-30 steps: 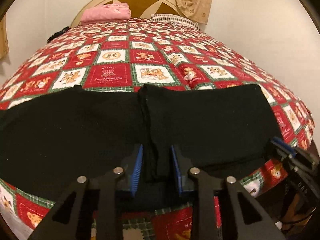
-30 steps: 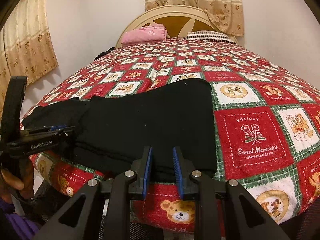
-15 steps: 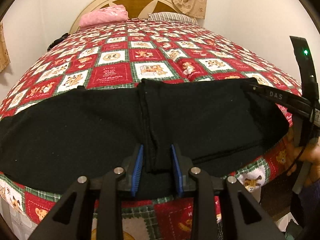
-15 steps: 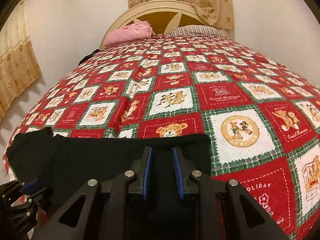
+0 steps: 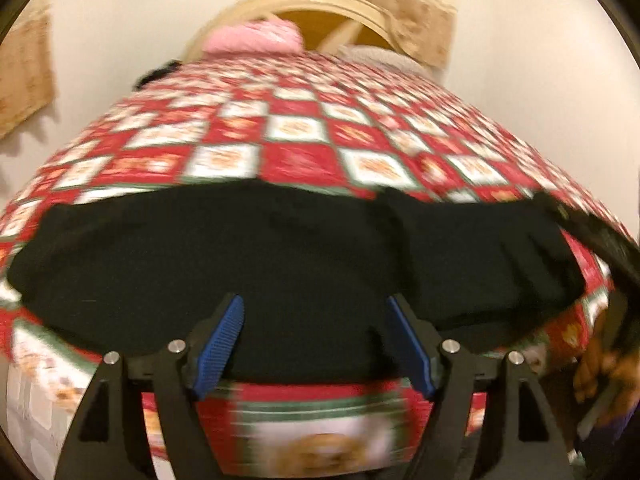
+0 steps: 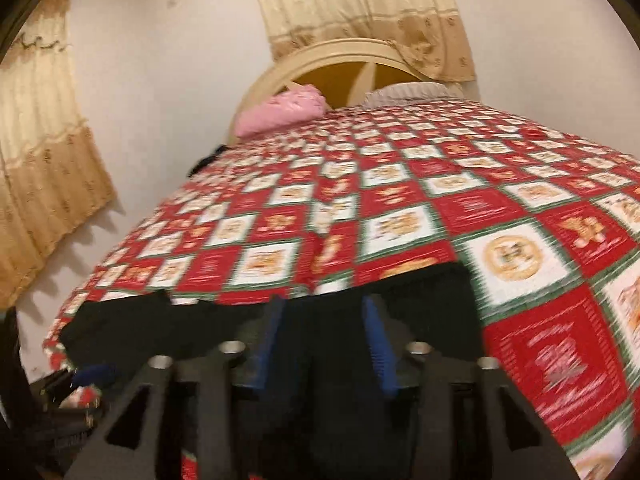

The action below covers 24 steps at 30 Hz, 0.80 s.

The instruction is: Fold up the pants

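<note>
Pants point(image 5: 304, 264) now free of both grippers

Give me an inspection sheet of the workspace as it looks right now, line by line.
Surface: bed with a red, white and green teddy-bear quilt, blurred by motion.
Job's things: black pants lie flat across the near edge of the bed.
Clutter: pink bundle and a striped pillow by the headboard; a dark item at the far left edge of the bed, too small to tell.
Grippers: left tongs opening, pads clear of the pants; right tongs opening over the pants, no cloth pinched.
Cables: nothing seen.
Surroundings: pale walls, beige curtains, cream arched headboard.
</note>
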Each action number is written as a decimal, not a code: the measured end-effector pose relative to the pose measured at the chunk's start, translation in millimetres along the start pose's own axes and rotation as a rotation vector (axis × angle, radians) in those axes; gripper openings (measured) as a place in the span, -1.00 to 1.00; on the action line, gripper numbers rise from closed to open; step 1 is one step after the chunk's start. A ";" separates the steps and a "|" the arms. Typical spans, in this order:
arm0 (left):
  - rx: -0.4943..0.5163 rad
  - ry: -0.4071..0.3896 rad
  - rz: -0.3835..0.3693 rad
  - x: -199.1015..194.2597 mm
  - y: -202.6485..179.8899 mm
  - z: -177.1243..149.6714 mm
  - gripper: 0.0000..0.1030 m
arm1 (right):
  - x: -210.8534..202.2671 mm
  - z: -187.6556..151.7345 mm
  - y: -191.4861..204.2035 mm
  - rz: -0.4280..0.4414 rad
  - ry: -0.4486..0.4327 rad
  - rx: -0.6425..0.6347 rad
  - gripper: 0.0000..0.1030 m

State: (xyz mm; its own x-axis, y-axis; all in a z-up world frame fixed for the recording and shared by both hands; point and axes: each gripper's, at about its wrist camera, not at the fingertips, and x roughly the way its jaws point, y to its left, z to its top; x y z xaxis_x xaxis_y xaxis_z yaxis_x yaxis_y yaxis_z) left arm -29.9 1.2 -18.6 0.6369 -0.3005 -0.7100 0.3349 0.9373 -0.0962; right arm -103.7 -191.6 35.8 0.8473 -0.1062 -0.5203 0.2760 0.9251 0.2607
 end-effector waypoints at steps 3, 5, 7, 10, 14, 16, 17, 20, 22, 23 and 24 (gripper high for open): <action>-0.087 -0.033 0.111 -11.1 43.8 2.0 0.65 | -0.5 -11.7 20.6 0.058 0.006 0.011 0.01; -0.149 -0.050 0.190 -17.1 73.2 1.7 0.78 | 0.2 -19.4 32.4 0.087 0.015 0.002 0.01; -0.232 -0.063 0.269 -23.6 104.7 -0.7 0.79 | 2.3 -27.2 45.5 0.108 0.035 -0.028 0.01; -0.369 -0.051 0.321 -27.3 144.1 -4.5 0.80 | 5.8 -33.1 56.3 0.118 0.057 -0.053 0.01; -0.482 0.024 0.428 -14.4 172.9 -7.8 0.80 | 7.5 -36.4 57.6 0.128 0.071 -0.045 0.01; -0.500 0.065 0.450 -2.1 176.7 -8.4 0.79 | 7.7 -36.6 56.1 0.122 0.073 -0.040 0.01; -0.507 0.083 0.458 3.7 178.8 -8.3 0.80 | 7.3 -36.5 54.3 0.122 0.076 -0.035 0.01; -0.536 0.102 0.472 17.3 176.7 -12.5 0.82 | 8.6 -36.4 48.6 0.119 0.088 -0.015 0.01; -0.529 0.096 0.473 18.3 175.2 -10.6 0.82 | 8.6 -37.1 46.2 0.113 0.092 -0.004 0.01; -0.527 0.093 0.476 19.3 173.4 -9.9 0.81 | 8.6 -37.5 44.2 0.112 0.093 0.004 0.01; -0.529 0.090 0.472 19.7 173.9 -8.3 0.78 | 8.5 -37.5 43.0 0.111 0.094 0.008 0.01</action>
State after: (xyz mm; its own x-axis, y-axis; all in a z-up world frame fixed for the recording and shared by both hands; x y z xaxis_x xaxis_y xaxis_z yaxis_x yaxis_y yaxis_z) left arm 35.1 159.8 -55.1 0.5632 0.1523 -0.8122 -0.3587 0.9305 -0.0742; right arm -101.6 -139.1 12.1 0.8268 0.0314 -0.5616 0.1872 0.9262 0.3274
